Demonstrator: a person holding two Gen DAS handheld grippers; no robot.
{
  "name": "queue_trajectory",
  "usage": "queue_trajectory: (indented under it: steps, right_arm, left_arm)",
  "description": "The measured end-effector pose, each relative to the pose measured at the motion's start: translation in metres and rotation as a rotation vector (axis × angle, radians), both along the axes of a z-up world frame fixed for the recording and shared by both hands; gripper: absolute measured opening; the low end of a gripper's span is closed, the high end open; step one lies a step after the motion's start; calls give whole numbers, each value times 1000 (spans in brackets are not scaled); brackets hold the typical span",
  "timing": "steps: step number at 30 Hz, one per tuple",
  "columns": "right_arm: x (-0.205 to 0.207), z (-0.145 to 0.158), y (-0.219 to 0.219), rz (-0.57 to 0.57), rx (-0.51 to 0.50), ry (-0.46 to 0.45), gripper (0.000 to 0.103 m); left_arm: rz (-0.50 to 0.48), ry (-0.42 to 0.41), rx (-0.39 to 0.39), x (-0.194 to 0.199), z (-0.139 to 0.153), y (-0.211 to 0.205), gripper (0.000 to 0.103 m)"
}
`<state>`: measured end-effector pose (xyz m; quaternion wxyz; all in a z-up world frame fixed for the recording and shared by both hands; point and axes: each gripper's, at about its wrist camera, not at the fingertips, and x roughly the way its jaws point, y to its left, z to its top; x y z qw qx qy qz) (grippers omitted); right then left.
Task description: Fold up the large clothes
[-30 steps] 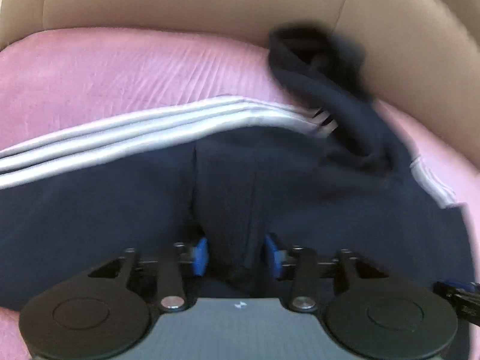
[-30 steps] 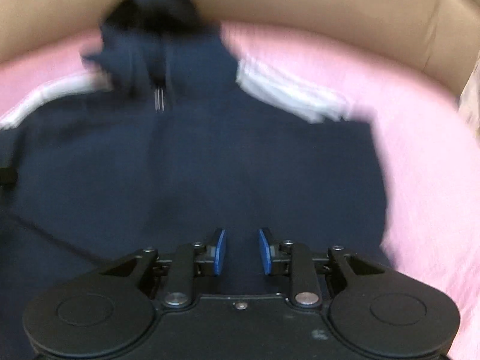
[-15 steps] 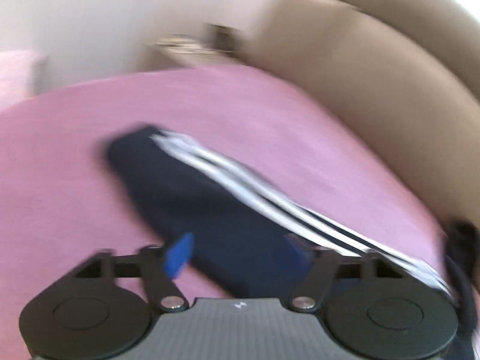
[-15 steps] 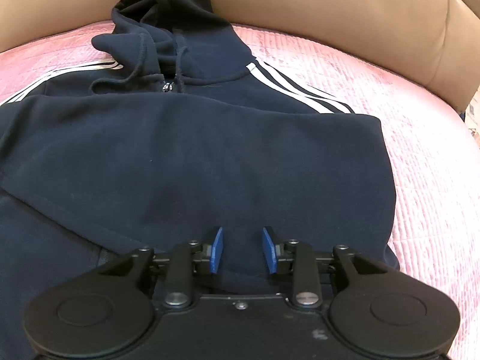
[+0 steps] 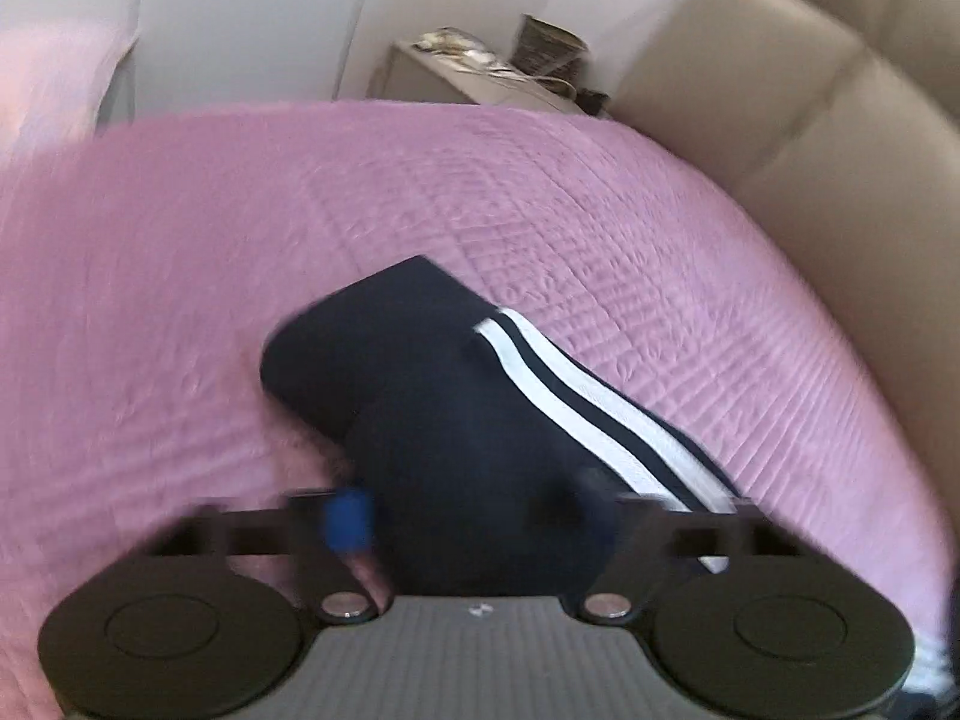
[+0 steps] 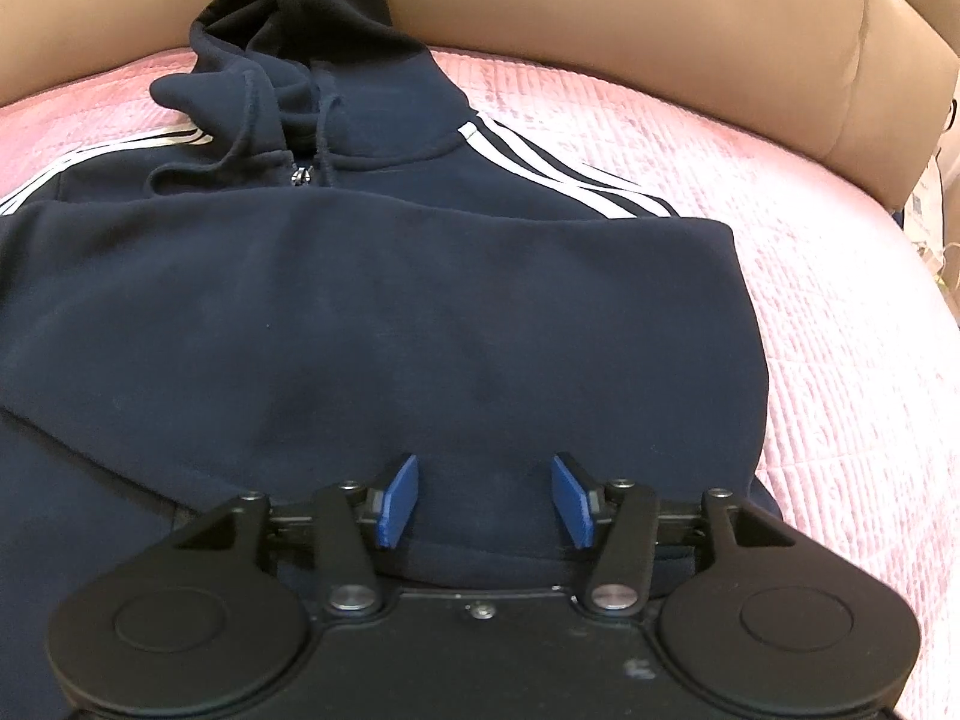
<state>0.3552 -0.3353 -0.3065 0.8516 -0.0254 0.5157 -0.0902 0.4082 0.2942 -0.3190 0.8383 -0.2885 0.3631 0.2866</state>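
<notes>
A navy zip hoodie [image 6: 372, 324] with white shoulder stripes lies on the pink bedspread [image 6: 840, 360], hood toward the headboard, with one sleeve folded across the chest. My right gripper [image 6: 485, 501] is open, its blue pads just above the fabric at the near edge. In the left wrist view the other sleeve [image 5: 456, 408], navy with white stripes [image 5: 576, 384], stretches out across the bedspread [image 5: 180, 300]. My left gripper [image 5: 474, 519] is open wide with the sleeve lying between its blurred fingers.
A beige padded headboard [image 6: 660, 18] runs along the far side and also shows in the left wrist view [image 5: 840, 150]. A bedside table [image 5: 480, 78] with small items stands past the bed's corner. A white wall [image 5: 252, 24] lies behind.
My left gripper swung from the hoodie's body out to the extended sleeve and opened wider. My right gripper opened from nearly shut and let go of the folded sleeve.
</notes>
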Motion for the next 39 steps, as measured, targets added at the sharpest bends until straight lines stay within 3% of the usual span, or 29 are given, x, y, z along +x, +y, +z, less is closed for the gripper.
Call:
queue_trajectory:
  steps: [1, 6, 9, 10, 12, 17, 23, 24, 25, 26, 28, 30, 32, 34, 39]
  right_arm:
    - [0, 0, 0, 5, -1, -2, 62]
    - [-9, -1, -6, 47, 25, -60, 62]
    - [-26, -2, -15, 79, 62, -127, 60]
    - [-31, 2, -18, 76, 78, -136, 52]
    - [-43, 12, -22, 78, 95, -157, 48]
    - [-78, 47, -29, 101, 97, -236, 48]
    - [-106, 80, -46, 119, 111, -309, 48]
    - [-108, 83, -50, 111, 112, -320, 48]
    - [-109, 85, -56, 100, 112, -327, 48]
    - [-110, 86, -61, 88, 112, -330, 49]
    - [-111, 84, -73, 62, 107, -325, 53]
    - [-111, 81, -84, 31, 105, -301, 56]
    - [-110, 78, -93, 6, 134, -282, 59]
    - [-106, 77, -95, -12, 188, -276, 74]
    - [-82, 69, -76, -3, 369, -254, 78]
  left_arm:
    - [-43, 0, -2, 5, 1, -3, 6]
    - [-207, -54, 125, 8, 44, -55, 6]
    - [-363, -151, 166, -3, 80, -105, 6]
    - [-411, -193, 163, -8, 91, -119, 6]
    - [-540, -291, 148, -17, 119, -157, 6]
    - [-824, -497, 67, -35, 170, -263, 6]
    - [-1096, -576, 54, -29, 168, -413, 7]
    - [-1130, -572, 71, -27, 160, -440, 9]
    - [-1153, -564, 91, -23, 151, -461, 19]
    - [-1192, -529, 100, -19, 135, -488, 42]
    - [-1236, -418, 79, -10, 105, -521, 55]
    - [-1257, -298, 31, -9, 69, -535, 53]
    - [-1227, -221, -21, -5, 40, -519, 52]
    - [-1197, -205, -57, -20, 30, -496, 52]
    - [-1131, -143, -35, -47, 25, -452, 52]
